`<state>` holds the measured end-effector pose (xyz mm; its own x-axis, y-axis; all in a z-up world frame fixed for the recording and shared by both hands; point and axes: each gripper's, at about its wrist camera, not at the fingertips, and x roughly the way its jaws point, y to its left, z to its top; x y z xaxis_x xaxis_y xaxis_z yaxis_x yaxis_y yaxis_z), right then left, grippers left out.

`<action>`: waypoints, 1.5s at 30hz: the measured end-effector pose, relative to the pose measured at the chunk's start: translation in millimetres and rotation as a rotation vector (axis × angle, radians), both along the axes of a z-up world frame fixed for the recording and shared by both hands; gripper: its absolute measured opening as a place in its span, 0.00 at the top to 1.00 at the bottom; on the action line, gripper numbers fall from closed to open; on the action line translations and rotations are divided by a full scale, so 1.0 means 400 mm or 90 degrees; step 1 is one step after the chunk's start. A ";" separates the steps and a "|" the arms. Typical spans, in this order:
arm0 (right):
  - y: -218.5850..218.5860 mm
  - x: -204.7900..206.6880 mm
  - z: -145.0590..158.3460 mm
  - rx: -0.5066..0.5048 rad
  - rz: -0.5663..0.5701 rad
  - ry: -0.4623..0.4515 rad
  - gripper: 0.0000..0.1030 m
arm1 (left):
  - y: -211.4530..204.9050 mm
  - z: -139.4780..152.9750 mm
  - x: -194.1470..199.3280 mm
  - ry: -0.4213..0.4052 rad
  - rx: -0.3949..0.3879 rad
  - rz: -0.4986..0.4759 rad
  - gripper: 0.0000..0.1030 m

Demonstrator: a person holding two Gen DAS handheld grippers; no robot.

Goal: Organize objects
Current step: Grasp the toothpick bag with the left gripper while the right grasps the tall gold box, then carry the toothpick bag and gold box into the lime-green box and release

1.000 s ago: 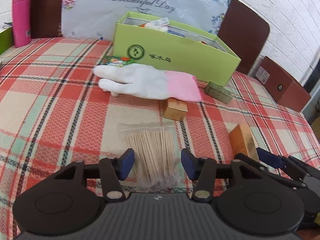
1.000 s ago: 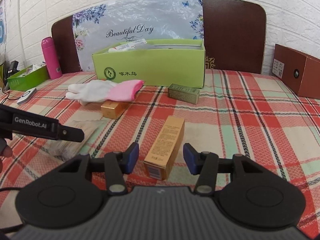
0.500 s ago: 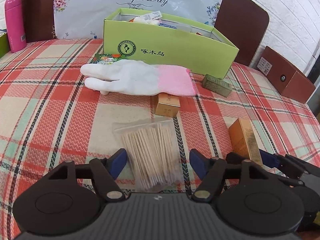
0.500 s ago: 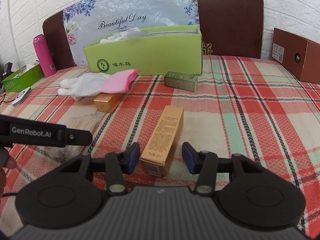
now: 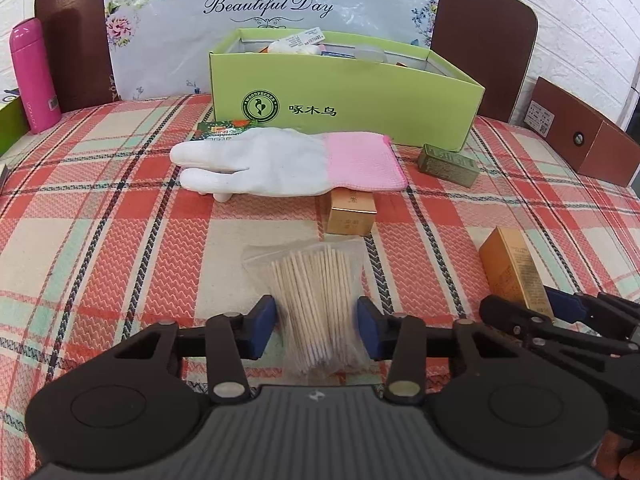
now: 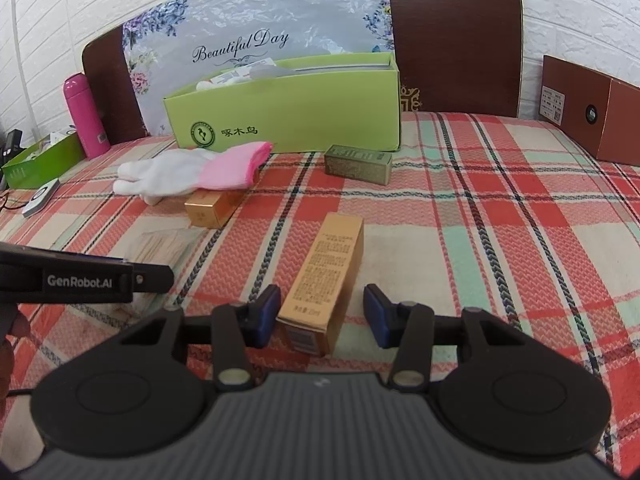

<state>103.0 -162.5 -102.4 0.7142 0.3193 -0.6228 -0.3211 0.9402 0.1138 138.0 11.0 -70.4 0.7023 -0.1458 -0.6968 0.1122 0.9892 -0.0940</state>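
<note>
My left gripper [image 5: 317, 326] is open, its blue pads on either side of a clear bag of wooden sticks [image 5: 316, 300] lying on the plaid cloth, a small gap each side. My right gripper [image 6: 322, 314] is open around the near end of a long gold box [image 6: 326, 276]; it does not touch it. That gold box [image 5: 514, 270] and the right gripper's fingers [image 5: 560, 306] also show in the left wrist view. A white and pink glove [image 5: 280, 164], a small gold box [image 5: 350, 212] and an olive box [image 5: 448, 164] lie before the green open box [image 5: 360, 108].
A pink bottle [image 5: 34, 76] stands far left. A brown box [image 5: 580, 136] sits far right. A floral bag [image 5: 272, 12] leans on the brown headboard behind. A green tray [image 6: 40, 160] and a small white device [image 6: 40, 198] lie at the left edge.
Both grippers have eased forward a little, so the stick bag and the long gold box sit further between their pads. Both stay open. Nothing on the cloth has moved.
</note>
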 end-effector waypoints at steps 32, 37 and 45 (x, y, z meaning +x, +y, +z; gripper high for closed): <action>0.020 0.181 0.271 0.073 0.035 -0.197 0.77 | 0.016 0.334 0.200 -0.157 -0.138 -0.082 0.76; 0.036 0.339 0.261 0.054 0.004 -0.217 0.77 | -0.012 0.331 0.361 -0.137 -0.164 -0.086 0.76; 0.098 0.521 0.187 0.024 0.014 -0.190 0.59 | -0.047 0.268 0.498 -0.132 -0.156 -0.069 0.55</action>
<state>311.2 -123.1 -27.6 0.8564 0.3562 -0.3738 -0.3662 0.9294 0.0467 337.0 -7.9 36.9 0.7966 -0.3735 -0.4753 0.2576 0.9210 -0.2921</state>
